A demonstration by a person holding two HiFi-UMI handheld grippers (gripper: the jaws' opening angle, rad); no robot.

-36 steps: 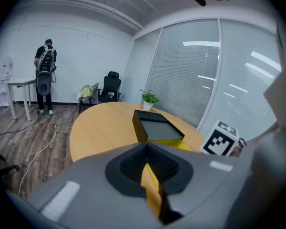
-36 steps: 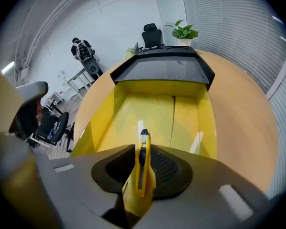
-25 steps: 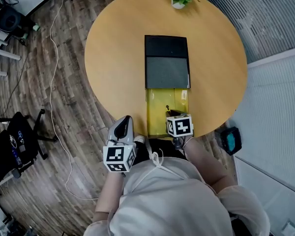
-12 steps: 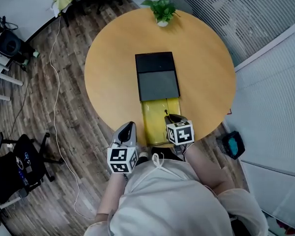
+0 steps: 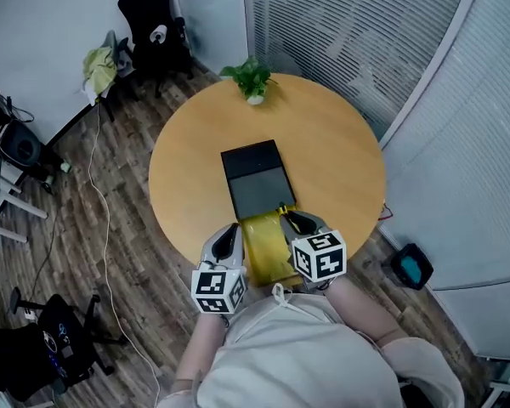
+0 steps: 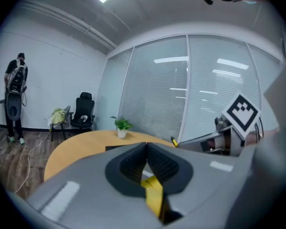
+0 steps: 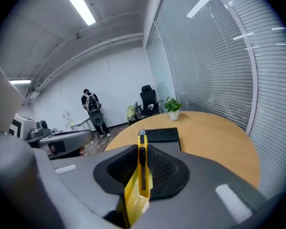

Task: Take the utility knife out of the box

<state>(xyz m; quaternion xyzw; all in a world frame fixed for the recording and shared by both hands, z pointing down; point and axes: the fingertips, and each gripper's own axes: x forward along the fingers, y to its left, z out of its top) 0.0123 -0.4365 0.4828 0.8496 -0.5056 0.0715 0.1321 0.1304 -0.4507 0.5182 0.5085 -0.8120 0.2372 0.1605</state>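
Observation:
The yellow utility knife [image 7: 142,168] with its black slider stands clamped between the pads of my right gripper [image 7: 142,149], blade end pointing away. In the head view that gripper [image 5: 291,221] hangs above the far end of the open yellow box [image 5: 268,253], and the knife's tip [image 5: 282,208] juts past it. The box's black lid [image 5: 257,181] lies just beyond on the round wooden table [image 5: 331,160]. My left gripper [image 5: 229,235] hovers over the box's left edge. Its fingertips meet and hold nothing [image 6: 146,146]; yellow shows through the gap below them.
A small potted plant [image 5: 252,79] stands at the table's far edge. Black chairs [image 5: 153,32] sit by the wall beyond, one with a green cloth. A person [image 6: 15,94] stands far off by a desk. Cables run over the wooden floor at left.
Both grippers have risen above the table. The right one has lifted the knife up out of the yellow box. The head view now takes in more of the room.

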